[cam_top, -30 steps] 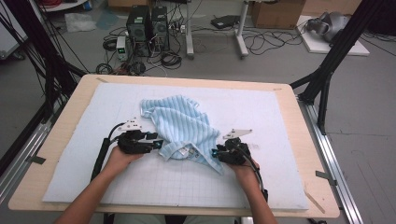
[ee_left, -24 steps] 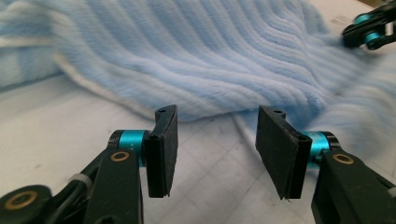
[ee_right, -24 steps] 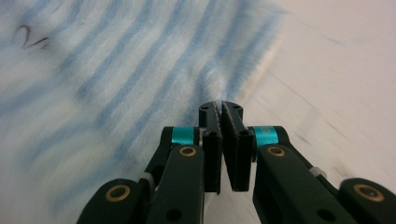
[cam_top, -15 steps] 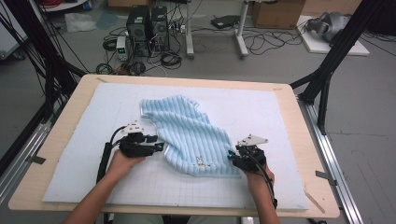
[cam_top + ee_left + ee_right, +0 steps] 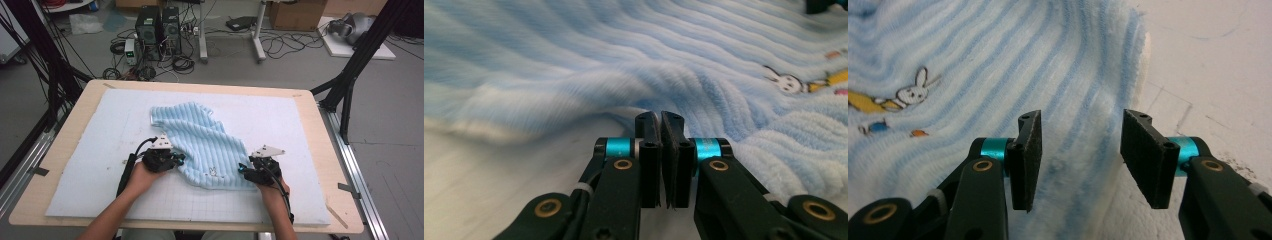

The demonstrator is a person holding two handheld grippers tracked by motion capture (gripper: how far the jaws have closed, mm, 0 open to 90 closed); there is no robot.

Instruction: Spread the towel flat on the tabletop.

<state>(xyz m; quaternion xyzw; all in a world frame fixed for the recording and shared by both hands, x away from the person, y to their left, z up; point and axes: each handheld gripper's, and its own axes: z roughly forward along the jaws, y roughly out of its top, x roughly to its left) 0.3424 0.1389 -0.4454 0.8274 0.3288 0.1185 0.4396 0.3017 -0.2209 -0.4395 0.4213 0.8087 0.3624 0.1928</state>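
Observation:
A light blue striped towel point(image 5: 200, 140) with a small rabbit print lies spread on the white foam mat point(image 5: 95, 135). My left gripper point(image 5: 179, 159) sits at the towel's left edge. In the left gripper view its jaws point(image 5: 659, 117) have just been closing and now stand together, tips pinching the towel's hem point(image 5: 574, 107). My right gripper point(image 5: 242, 171) is at the towel's near right corner. Its jaws point(image 5: 1080, 125) have just been opening. They stand apart over the towel's edge point(image 5: 1098, 100), the pads clear of the cloth.
The mat covers a wooden table point(image 5: 327, 150). Bare mat lies to the left, right and front of the towel. Beyond the table's far edge are computer towers point(image 5: 157, 25), cables on the floor and black frame legs point(image 5: 357, 65).
The bunched towel has been pulled out flatter toward the right. The right gripper moved right with its corner, then opened and let go. The left gripper's jaws closed at the left edge.

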